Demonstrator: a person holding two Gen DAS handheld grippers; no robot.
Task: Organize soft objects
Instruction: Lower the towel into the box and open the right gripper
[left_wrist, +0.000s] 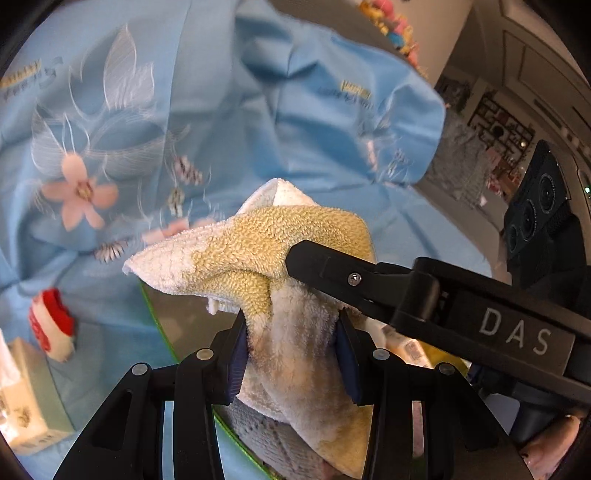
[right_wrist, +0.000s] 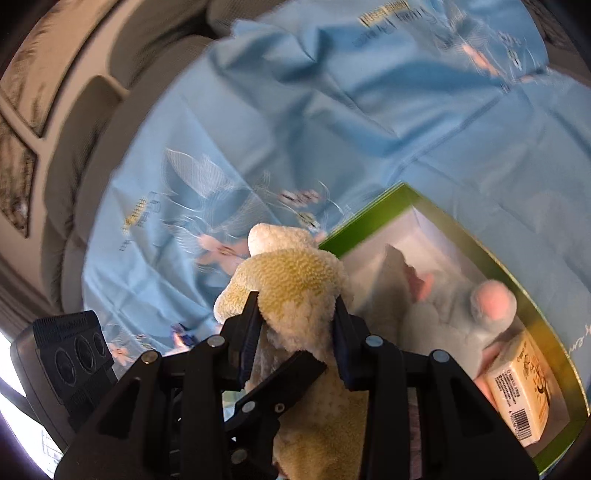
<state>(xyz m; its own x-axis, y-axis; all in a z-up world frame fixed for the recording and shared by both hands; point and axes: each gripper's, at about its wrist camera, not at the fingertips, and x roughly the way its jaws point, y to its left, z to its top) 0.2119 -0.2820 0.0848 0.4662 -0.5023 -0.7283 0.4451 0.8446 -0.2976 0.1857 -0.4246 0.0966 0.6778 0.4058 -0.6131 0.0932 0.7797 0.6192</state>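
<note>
A yellow and white terry towel (left_wrist: 258, 243) hangs bunched between both grippers, above a blue flowered cloth (left_wrist: 221, 110). My left gripper (left_wrist: 291, 325) is shut on its lower part, blue pads pressing in from both sides. The right gripper's black finger (left_wrist: 332, 269) reaches in from the right and grips the towel's upper fold. In the right wrist view the right gripper (right_wrist: 295, 306) is shut on the towel (right_wrist: 295, 273). Just right of it lies a green-rimmed box (right_wrist: 369, 218) holding a grey and pink plush toy (right_wrist: 443, 321).
A cream packet (right_wrist: 517, 387) with a barcode lies in the box's near corner. A red and white object (left_wrist: 51, 325) and a pale green pack (left_wrist: 26, 398) lie on the cloth at the left. Grey cushions (right_wrist: 85, 122) border the cloth.
</note>
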